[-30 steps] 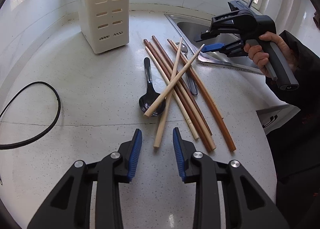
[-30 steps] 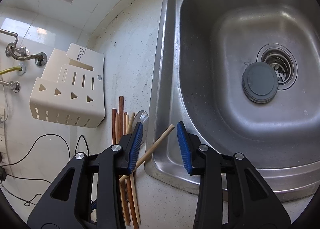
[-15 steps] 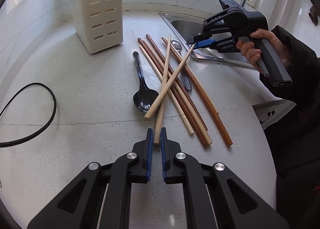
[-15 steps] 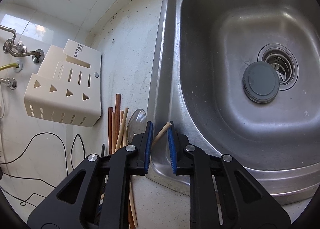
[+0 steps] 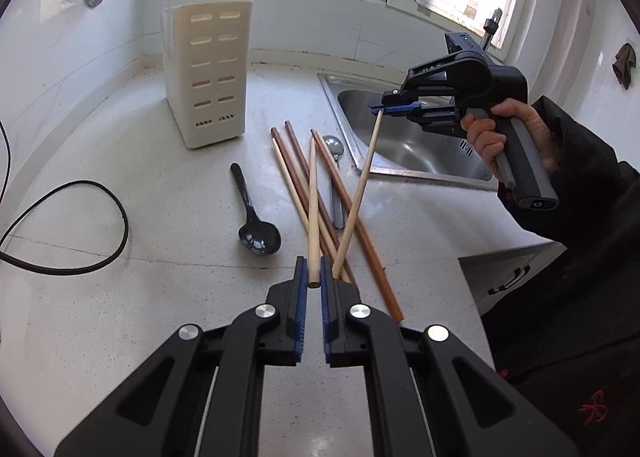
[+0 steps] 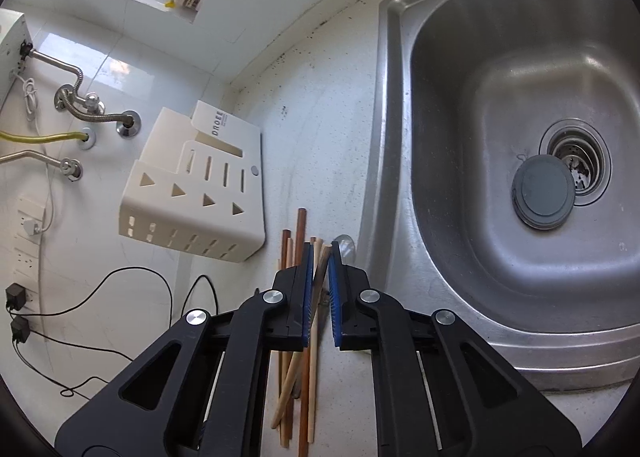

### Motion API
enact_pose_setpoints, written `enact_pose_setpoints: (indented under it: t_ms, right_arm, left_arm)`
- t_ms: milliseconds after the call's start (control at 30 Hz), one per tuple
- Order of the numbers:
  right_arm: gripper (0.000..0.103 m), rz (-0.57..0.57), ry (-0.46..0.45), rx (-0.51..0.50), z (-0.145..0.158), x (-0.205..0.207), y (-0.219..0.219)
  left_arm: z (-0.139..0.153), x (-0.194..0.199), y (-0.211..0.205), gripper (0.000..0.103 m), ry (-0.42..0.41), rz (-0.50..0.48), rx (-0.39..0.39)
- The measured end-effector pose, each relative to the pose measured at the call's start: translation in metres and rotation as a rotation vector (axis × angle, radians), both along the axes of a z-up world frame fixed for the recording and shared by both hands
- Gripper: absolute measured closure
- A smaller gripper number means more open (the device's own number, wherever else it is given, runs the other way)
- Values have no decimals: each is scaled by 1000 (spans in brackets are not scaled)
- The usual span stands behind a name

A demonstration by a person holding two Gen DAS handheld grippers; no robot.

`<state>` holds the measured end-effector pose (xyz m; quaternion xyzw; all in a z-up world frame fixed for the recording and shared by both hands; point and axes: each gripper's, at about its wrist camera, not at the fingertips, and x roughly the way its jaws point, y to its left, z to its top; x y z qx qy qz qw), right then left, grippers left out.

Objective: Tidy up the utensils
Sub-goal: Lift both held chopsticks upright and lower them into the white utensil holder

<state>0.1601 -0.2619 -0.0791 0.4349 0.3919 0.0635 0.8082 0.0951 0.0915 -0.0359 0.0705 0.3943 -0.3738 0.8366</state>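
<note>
My left gripper (image 5: 314,274) is shut on the near end of a light wooden chopstick (image 5: 312,197), which runs away from me over the pile. My right gripper (image 5: 385,107), held by a hand over the sink's edge, is shut on the tip of a second light chopstick (image 5: 360,185) that slants down to the pile. In the right wrist view that chopstick (image 6: 319,281) sits between the right gripper's (image 6: 320,253) blue pads. Several brown chopsticks (image 5: 294,165), a black spoon (image 5: 256,227) and a metal spoon (image 5: 335,149) lie on the white counter. A cream slotted utensil holder (image 5: 208,73) (image 6: 200,193) stands behind them.
A steel sink (image 6: 384,137) with a grey stopper (image 6: 544,193) lies right of the utensils. A black cable (image 5: 80,225) loops on the counter's left. Wall pipes (image 6: 80,105) and thin wires (image 6: 120,277) are near the holder. A dark sleeve (image 5: 580,217) fills the right side.
Both grippers closed on a light chopstick each and rose. The right one's chopstick has lifted at its far end and now slants; the left one's near end is off the counter.
</note>
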Motion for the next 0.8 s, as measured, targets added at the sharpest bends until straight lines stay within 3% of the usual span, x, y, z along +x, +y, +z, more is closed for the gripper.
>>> enact_pose_setpoints:
  t_ms: [333,467,800]
  right_arm:
    - [98,147,-204,-117,71,-4,18]
    - [98,227,-291,-186,97,-3,28]
    - [99,323,-397,-211,124,-3,29]
  left_arm:
    - [46,-16,-8,97,-59,174,-89]
    - [66,-23,-20,97,-115,287,-92]
    - [100,-23,-43,97,-196,442,-139]
